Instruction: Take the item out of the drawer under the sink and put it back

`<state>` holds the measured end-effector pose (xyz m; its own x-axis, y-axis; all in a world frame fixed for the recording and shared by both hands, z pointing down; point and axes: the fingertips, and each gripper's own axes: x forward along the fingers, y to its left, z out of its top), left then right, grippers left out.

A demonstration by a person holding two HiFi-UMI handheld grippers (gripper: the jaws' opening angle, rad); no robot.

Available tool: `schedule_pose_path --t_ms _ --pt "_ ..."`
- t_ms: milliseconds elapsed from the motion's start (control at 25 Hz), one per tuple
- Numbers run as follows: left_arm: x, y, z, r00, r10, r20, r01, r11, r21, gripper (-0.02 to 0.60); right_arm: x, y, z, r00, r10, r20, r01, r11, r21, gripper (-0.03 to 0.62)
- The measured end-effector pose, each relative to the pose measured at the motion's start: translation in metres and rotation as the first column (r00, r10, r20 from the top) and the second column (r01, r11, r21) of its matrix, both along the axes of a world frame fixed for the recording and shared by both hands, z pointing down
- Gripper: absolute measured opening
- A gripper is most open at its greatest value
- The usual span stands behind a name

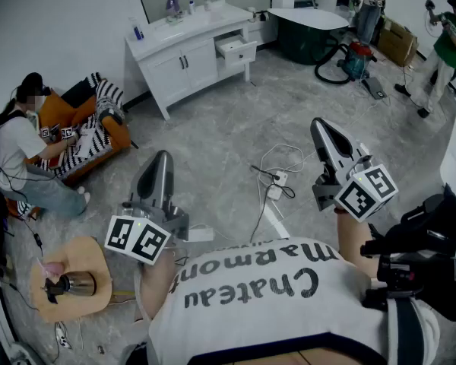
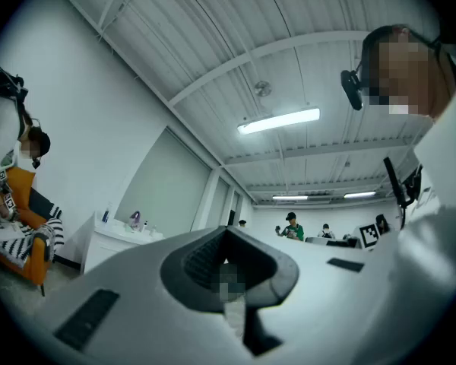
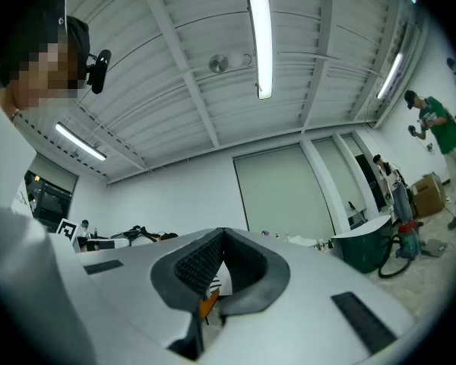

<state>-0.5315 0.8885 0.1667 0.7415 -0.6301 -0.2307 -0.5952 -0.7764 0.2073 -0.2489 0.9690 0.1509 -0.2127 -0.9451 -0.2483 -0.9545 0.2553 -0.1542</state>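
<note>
The white sink cabinet [image 1: 190,48] stands far off at the back of the room, with one small drawer [image 1: 237,49] pulled open on its right side. What lies in the drawer is too far away to make out. My left gripper [image 1: 161,158] and right gripper [image 1: 324,126] are held up in front of my chest, well short of the cabinet. Both point forward and slightly upward, jaws shut with nothing between them. In the left gripper view the left gripper [image 2: 226,234] has the cabinet [image 2: 114,238] low on its left. The right gripper [image 3: 222,234] faces ceiling and far wall.
A power strip with white and black cables [image 1: 277,182] lies on the floor between me and the cabinet. A person sits on an orange sofa [image 1: 110,131] at left. A round stool with a kettle [image 1: 70,284] is near left. A green tub [image 1: 304,33], vacuum [image 1: 357,58] and standing people are at back right.
</note>
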Motion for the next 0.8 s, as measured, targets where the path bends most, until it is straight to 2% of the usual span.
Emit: schedule_pose_path --t_ms 280,480,560,800 --pt "-0.003 0.000 -0.002 1.000 -0.013 0.007 0.013 1.000 0.006 0.005 0.000 -0.001 0.000 1.000 0.000 0.000 0.000 1.000 0.000 0.011" --pt "-0.008 0.007 -0.004 1.000 -0.004 0.020 0.002 0.998 0.059 0.005 -0.005 -0.002 0.001 1.000 -0.002 0.008 0.002 1.000 0.005 0.011" --pt "-0.011 0.011 -0.004 0.999 0.002 0.049 -0.006 0.996 0.090 0.005 -0.010 -0.002 0.000 1.000 0.000 0.009 -0.001 1.000 0.012 0.011" --pt "-0.020 0.020 0.002 0.978 -0.034 0.208 -0.011 0.978 0.210 0.005 -0.030 -0.007 0.002 0.999 -0.019 0.038 0.019 1.000 0.017 0.012"
